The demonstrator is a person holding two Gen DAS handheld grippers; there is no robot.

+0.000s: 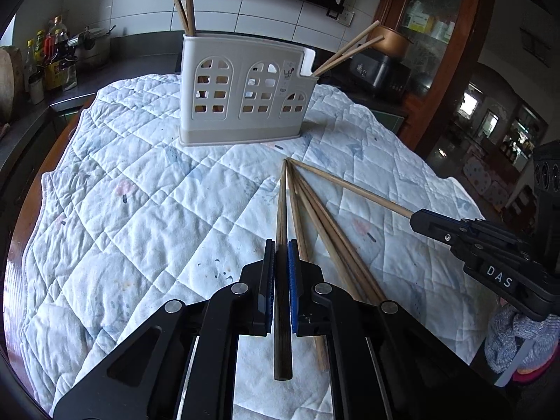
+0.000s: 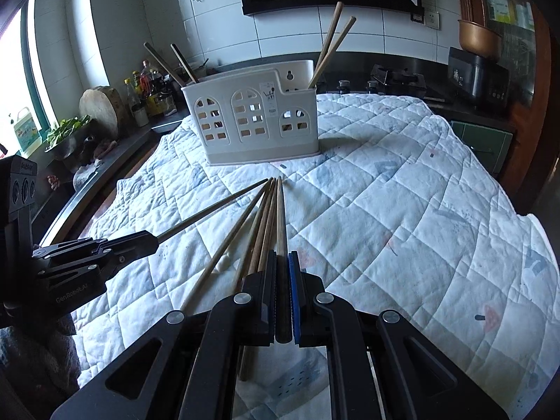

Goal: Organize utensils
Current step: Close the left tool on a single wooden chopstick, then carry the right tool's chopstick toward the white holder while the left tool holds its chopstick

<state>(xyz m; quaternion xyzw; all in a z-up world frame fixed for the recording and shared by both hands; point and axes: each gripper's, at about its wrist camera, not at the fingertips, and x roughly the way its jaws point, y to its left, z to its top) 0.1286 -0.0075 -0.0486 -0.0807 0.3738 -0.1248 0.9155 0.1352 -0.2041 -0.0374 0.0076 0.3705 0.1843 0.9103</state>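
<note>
Four chopsticks already stand in the white holder [image 1: 241,101]: two in its left end, two leaning out of the low right end. The middle compartment looks empty as far as its cut-outs show. On the quilted cloth [image 1: 140,210] over the table, a fan of loose chopsticks [image 1: 325,238] is left, tips gathered toward the holder.

The left claw [image 1: 281,262] is clenched on a dark chopstick [image 1: 281,210], and the right claw [image 2: 282,273] is clamped on another chopstick [image 2: 280,217] (both point toward the holder). Both claws slant downward, side by side, so roughly half the job seems done.
</note>
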